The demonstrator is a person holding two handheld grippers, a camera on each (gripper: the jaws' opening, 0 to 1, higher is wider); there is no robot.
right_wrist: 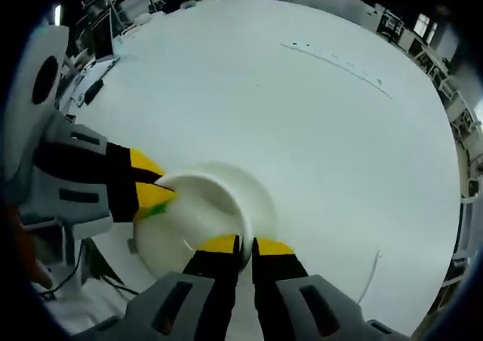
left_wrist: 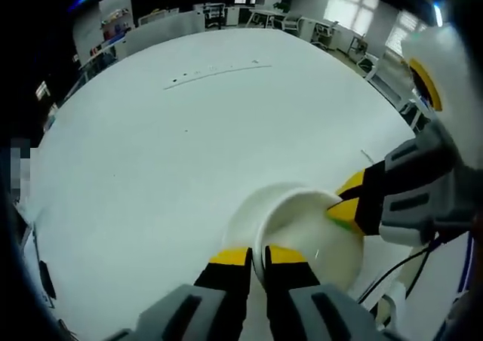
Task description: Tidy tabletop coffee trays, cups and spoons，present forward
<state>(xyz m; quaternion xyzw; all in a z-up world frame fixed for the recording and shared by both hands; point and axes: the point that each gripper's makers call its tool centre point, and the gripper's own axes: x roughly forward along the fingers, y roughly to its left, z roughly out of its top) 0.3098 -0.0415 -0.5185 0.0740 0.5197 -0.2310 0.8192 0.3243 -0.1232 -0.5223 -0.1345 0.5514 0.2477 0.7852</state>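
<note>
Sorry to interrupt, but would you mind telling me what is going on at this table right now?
A person is holding one white cup with both hand-held tools at once. The left claw is shut on the cup's near rim, and the right claw is shut on another part of the same rim. The cup is over a large white table, tipped so its empty inside shows.
</note>
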